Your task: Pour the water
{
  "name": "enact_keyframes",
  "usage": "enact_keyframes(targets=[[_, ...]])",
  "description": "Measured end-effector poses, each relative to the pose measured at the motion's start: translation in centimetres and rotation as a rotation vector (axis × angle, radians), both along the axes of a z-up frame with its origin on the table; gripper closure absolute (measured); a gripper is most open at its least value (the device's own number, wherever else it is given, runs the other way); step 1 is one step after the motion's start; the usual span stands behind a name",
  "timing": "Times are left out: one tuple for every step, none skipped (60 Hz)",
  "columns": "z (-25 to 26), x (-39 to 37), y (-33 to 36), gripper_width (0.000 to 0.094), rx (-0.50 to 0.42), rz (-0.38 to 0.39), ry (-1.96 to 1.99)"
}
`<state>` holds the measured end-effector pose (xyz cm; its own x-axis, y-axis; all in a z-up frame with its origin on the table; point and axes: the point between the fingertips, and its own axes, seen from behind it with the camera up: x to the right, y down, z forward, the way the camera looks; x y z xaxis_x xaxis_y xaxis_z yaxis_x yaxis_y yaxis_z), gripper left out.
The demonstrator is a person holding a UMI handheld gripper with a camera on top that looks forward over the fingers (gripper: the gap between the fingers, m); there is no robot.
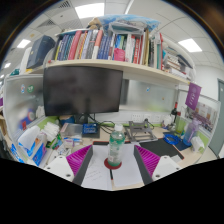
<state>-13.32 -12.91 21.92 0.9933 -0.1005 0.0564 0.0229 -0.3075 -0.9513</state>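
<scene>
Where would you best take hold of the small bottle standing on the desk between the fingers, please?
Probably around the mid-body of the bottle, below its cap. It stands upright between the open gripper fingers, so come straight ahead at desk level and close on its round sides; the narrower top offers less to hold.

White desk [100, 170], bottle [116, 148] upright on it, monitor [82, 90] behind, scattered clutter alongside
</scene>
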Motion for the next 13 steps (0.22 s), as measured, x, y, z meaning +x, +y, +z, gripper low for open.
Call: enact_keyframes(targets=[[0.02,-0.01,-0.11,0.0083,0.001,-0.002,0.000],[0.07,-0.03,-0.19,0.0085,0.003,-0.004,0.002],[0.16,-0.05,-0.25,0.0084,0.006,-0.006,0.004],[0.23,-0.09,-0.25,0.0086,0.008,-0.009,0.005],[0.28,-0.06,-0.29,0.0086,0.010,-0.012,0.009],[0.34,-0.06,-0.32,0.0083,0.012,-0.015,0.013],[0.39,-0.08,-0.33,0.0084,0.015,-0.019,0.018],[0.47,-0.11,-0.31,0.0085,0.017,-0.021,0.024],[0.56,-0.17,-0.28,0.0084,0.020,-0.023,0.030],[0.59,-0.24,-0.21,0.0082,0.023,-0.024,0.035],[0.65,-0.30,-0.16,0.0082,0.025,-0.023,0.038],[0.67,-0.35,-0.11,0.0082,0.026,-0.022,0.041],[0.68,-0.38,-0.05,0.0084,0.026,-0.021,0.044]])
